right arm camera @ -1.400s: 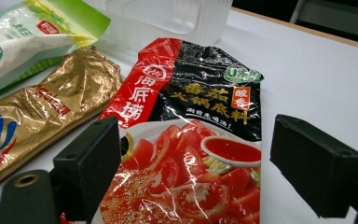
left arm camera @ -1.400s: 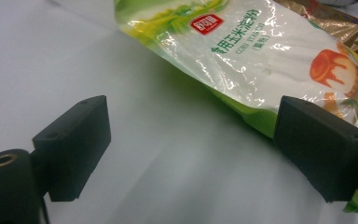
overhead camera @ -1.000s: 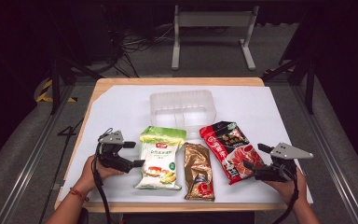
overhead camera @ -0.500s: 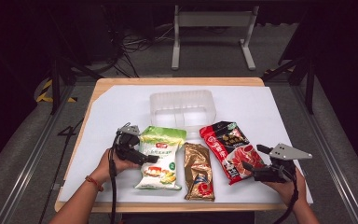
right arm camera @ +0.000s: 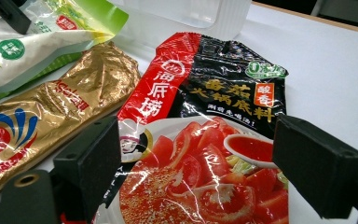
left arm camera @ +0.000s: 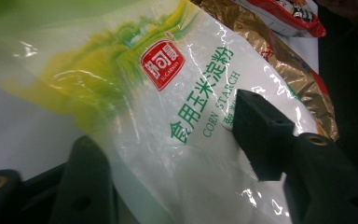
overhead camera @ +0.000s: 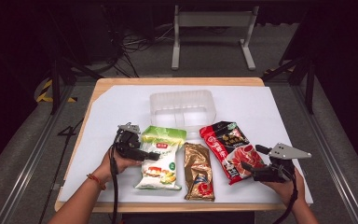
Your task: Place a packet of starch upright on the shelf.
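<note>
The corn starch bag (overhead camera: 160, 157) lies flat on the white table cover (overhead camera: 270, 107), at about seven o'clock from the clear plastic tray (overhead camera: 182, 106) and just beside the gold packet (overhead camera: 198, 171) on its three o'clock side. Your left gripper (overhead camera: 145, 154) has come in from the bag's nine o'clock edge, and its jaws have just been closing with the bag between them; in the left gripper view one jaw sits on top of the printed film (left arm camera: 186, 116) and the other is under the edge, so you appear to be pinching the bag, though the squeeze may not be finished. Make sure you bite well into the bag and not just the loose film at the rim, since powder inside will sag and could slide the film out of the pads. Close firmly before you lift, then raise it slowly and keep it level so the weight does not swing. Mind the gold packet alongside; lift clear rather than dragging across it. Your right gripper (overhead camera: 255, 169) rests with its jaws spread wide over the red hot pot base pouch (overhead camera: 230, 148), at four o'clock from the tray, holding nothing.
</note>
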Available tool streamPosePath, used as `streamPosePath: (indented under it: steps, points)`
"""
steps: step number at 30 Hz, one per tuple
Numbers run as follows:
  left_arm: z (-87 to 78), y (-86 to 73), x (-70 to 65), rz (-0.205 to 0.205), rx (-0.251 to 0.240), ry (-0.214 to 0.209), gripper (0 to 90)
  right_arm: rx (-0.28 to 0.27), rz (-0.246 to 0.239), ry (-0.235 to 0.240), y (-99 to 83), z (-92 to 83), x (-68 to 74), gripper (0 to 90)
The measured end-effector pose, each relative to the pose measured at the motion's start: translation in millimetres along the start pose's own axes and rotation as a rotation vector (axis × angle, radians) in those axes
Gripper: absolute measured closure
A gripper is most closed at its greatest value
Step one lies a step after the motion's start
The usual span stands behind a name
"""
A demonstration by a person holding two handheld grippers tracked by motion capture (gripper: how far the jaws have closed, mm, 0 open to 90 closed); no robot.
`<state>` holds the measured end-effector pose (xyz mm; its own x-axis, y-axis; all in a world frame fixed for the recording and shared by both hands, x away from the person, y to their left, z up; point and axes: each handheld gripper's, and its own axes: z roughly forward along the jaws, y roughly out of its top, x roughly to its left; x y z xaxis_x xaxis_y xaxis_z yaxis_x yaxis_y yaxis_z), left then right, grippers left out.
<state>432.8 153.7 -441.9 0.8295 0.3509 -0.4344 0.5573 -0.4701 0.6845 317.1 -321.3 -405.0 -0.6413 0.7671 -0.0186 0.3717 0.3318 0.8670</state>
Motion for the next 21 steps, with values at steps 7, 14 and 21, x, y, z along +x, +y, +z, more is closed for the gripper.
streamPosePath:
  steps: [7, 14, 21]
  points:
    - [-2.0, -6.0, 2.2, -0.018, -0.072, 0.006, 84.1, -0.002, -0.005, 0.001, -0.4, -0.6, 0.5, 17.0]
    - [-4.4, -8.2, -11.4, 0.036, -0.108, 0.075, 87.8, -0.008, -0.014, 0.000, -0.7, -2.2, 0.8, 17.1]
    - [-16.5, -9.0, -25.5, 0.082, -0.169, 0.099, 88.7, -0.009, -0.010, -0.003, -1.2, -2.9, -0.5, 17.1]
